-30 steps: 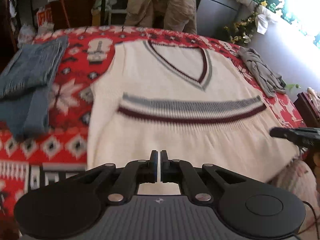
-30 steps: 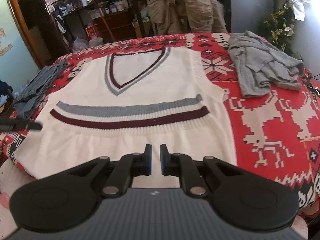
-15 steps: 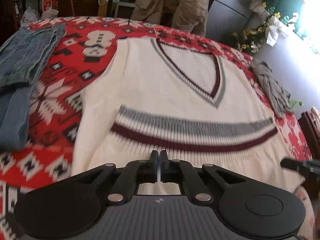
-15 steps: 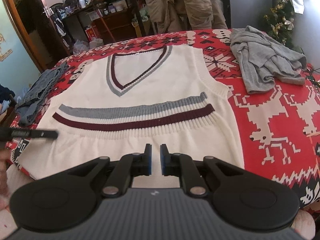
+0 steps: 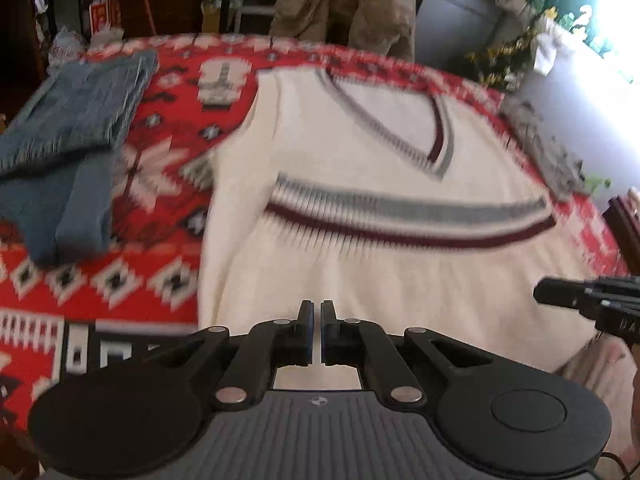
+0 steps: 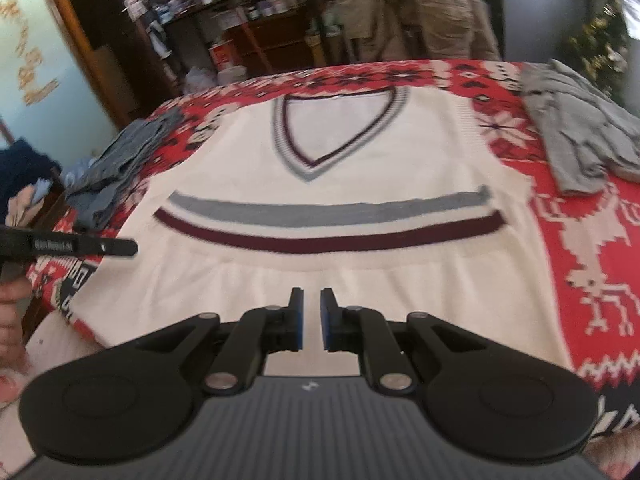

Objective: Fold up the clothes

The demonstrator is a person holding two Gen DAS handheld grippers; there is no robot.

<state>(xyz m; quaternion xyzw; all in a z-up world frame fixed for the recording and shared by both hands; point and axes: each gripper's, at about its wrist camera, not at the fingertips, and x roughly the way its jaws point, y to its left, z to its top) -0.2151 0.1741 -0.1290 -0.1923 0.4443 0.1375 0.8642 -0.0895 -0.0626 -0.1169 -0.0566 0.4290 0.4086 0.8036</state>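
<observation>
A white knit V-neck vest (image 5: 400, 264) (image 6: 320, 152) with a grey and a maroon stripe lies flat, front up, on the red patterned tablecloth (image 5: 160, 184) (image 6: 580, 260). My left gripper (image 5: 315, 304) hovers above the vest's lower left part, shut with nothing in it. Its tip shows as the left gripper (image 6: 120, 246) at the left of the right wrist view. My right gripper (image 6: 311, 292) hangs over the middle of the hem, jaws a narrow gap apart and empty. The right gripper (image 5: 560, 292) enters the left wrist view at the right edge.
Folded blue jeans (image 5: 72, 140) (image 6: 120, 160) lie left of the vest. A crumpled grey garment (image 6: 580, 140) (image 5: 548, 148) lies to its right. A tan jacket (image 6: 412, 12) hangs over a chair behind the table. A person's hand (image 6: 12, 312) shows at the left edge.
My right gripper has slid left toward the vest's middle, and the left gripper's tip reaches further into its view. The left view has shifted slightly. Neither jaw gap has changed.
</observation>
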